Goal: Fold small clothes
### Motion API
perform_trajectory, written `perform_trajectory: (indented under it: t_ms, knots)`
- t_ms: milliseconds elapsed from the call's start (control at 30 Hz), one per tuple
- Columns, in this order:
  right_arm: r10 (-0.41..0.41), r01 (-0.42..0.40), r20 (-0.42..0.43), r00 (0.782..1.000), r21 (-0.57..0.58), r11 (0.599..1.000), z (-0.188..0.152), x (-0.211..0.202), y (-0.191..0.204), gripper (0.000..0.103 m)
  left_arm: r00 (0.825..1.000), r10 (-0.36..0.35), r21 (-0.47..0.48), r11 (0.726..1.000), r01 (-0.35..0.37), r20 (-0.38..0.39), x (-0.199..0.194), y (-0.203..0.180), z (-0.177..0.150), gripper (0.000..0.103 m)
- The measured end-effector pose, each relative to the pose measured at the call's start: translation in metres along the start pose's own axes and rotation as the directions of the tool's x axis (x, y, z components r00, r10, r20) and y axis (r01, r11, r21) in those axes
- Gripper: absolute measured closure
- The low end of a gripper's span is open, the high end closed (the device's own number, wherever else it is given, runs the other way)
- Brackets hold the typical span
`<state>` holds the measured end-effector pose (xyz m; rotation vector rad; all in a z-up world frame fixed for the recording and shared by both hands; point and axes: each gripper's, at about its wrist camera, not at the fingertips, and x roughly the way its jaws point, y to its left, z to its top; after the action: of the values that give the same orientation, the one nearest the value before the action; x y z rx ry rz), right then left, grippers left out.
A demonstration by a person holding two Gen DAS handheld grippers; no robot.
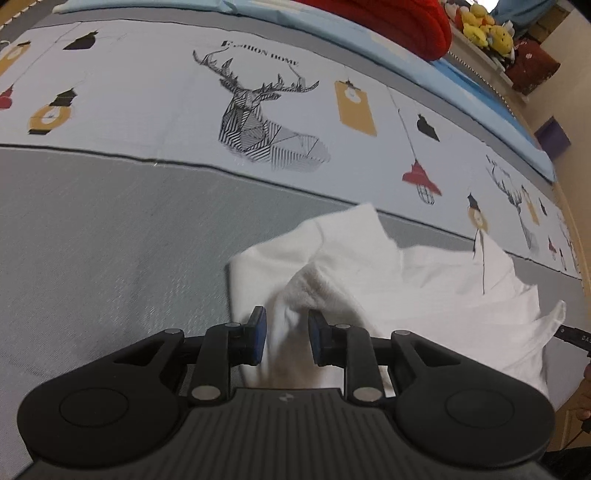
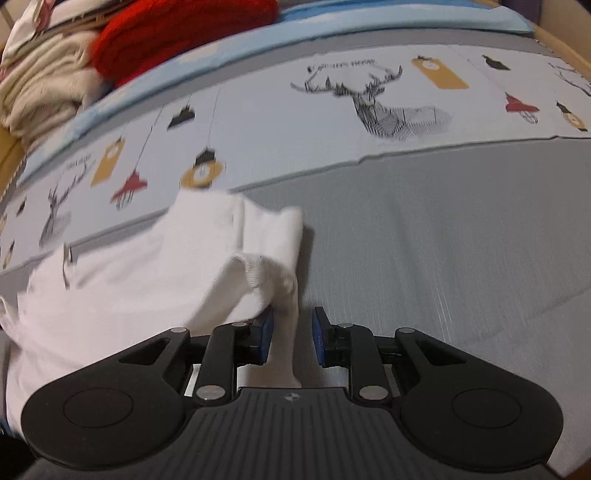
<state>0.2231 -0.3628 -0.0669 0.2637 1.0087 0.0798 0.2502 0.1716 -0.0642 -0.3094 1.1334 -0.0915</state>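
One white garment (image 1: 373, 269), crumpled, lying on the grey band of the bedspread (image 1: 96, 236), its far edge just reaching the printed white strip. Two grippers, one at each end of it. Left gripper (image 1: 286, 338): jaws parted, blue pads (image 1: 258, 334) standing either side of a raised fold of the white garment, a gap showing between cloth and each pad, so no clamp on it. Right gripper (image 2: 291, 338): jaws likewise parted, a hanging ribbed edge of the white garment (image 2: 147, 280) lying between them, touching or nearly touching the left-hand pad (image 2: 266, 338) and clear of the other; blurred there, so contact hard to settle.

On the printed strip beyond the white garment, in the left wrist view: two deer heads, the large one (image 1: 258, 114) well beyond the white garment and a smaller one further right; two red lamps; several yellow and black lamp shapes. In the right wrist view: two full deer heads (image 2: 384, 107) and part of a third at the edge.

Further beyond the white garment, at the far side of the bedspread: one red knitted item (image 2: 177, 33), a stack of cream folded fabrics (image 2: 48, 85) beside it, and a cluster of yellow plush toys (image 1: 484, 26), too small to count. No containers visible.
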Motion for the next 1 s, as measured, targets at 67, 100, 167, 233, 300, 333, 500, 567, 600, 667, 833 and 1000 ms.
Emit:
perform_trajectory:
  t_ms: [67, 100, 167, 233, 300, 333, 500, 567, 600, 667, 833, 1000]
  knots:
    - [0.001, -0.001, 0.012, 1.000, 0.003, 1.000, 0.006, 0.005, 0.001, 0.079, 1.000, 0.000, -0.003, 1.000, 0.000, 0.000, 0.004, -0.002, 0.004, 0.076]
    - [0.001, -0.001, 0.017, 1.000, 0.006, 1.000, 0.009, 0.007, 0.002, 0.079, 1.000, -0.001, -0.005, 1.000, 0.001, -0.002, 0.006, -0.002, 0.006, 0.076]
    - [0.000, 0.000, 0.019, 1.000, 0.013, 1.000, 0.014, 0.013, 0.004, 0.079, 1.000, 0.000, -0.010, 1.000, 0.000, -0.004, 0.010, -0.001, 0.009, 0.076]
    - [0.006, -0.006, 0.016, 1.000, 0.015, 1.000, 0.018, 0.018, 0.007, 0.079, 1.000, -0.004, -0.017, 1.000, 0.004, -0.004, 0.013, 0.000, 0.012, 0.076]
    - [0.009, -0.009, 0.014, 1.000, 0.009, 1.000, 0.021, 0.023, 0.011, 0.079, 1.000, -0.008, -0.012, 1.000, 0.008, -0.006, 0.015, -0.001, 0.014, 0.076]
    - [0.012, -0.012, 0.012, 1.000, 0.005, 1.000, 0.022, 0.025, 0.014, 0.079, 1.000, -0.011, -0.003, 1.000, 0.011, -0.008, 0.016, -0.002, 0.014, 0.077]
    - [0.001, 0.000, 0.069, 0.998, -0.008, 1.000, 0.030, 0.022, 0.023, 0.099, 0.991, 0.003, -0.038, 0.999, 0.002, 0.131, -0.007, 0.006, 0.023, 0.099]
    - [-0.003, -0.006, 0.164, 0.986, 0.053, 0.999, 0.037, 0.009, 0.020, 0.099, 0.972, 0.021, -0.083, 0.997, -0.002, 0.233, -0.022, 0.011, 0.028, 0.099]
    - [-0.003, -0.013, 0.210, 0.978, 0.075, 0.997, 0.039, 0.004, 0.020, 0.099, 0.965, 0.037, -0.084, 0.996, -0.016, 0.260, -0.025, 0.011, 0.029, 0.099]
    - [-0.021, -0.004, 0.258, 0.966, 0.097, 0.995, 0.044, 0.002, 0.020, 0.100, 0.974, 0.054, -0.060, 0.997, -0.041, 0.220, -0.015, 0.007, 0.032, 0.099]
    - [-0.106, 0.088, 0.108, 0.988, 0.163, 0.983, 0.046, 0.038, 0.021, 0.099, 0.979, 0.082, -0.070, 0.995, -0.070, 0.187, -0.003, 0.005, 0.039, 0.099]
    - [-0.110, 0.060, 0.284, 0.953, 0.178, 0.982, 0.058, 0.021, 0.033, 0.099, 0.951, 0.075, -0.081, 0.995, -0.053, 0.299, -0.013, 0.001, 0.048, 0.095]
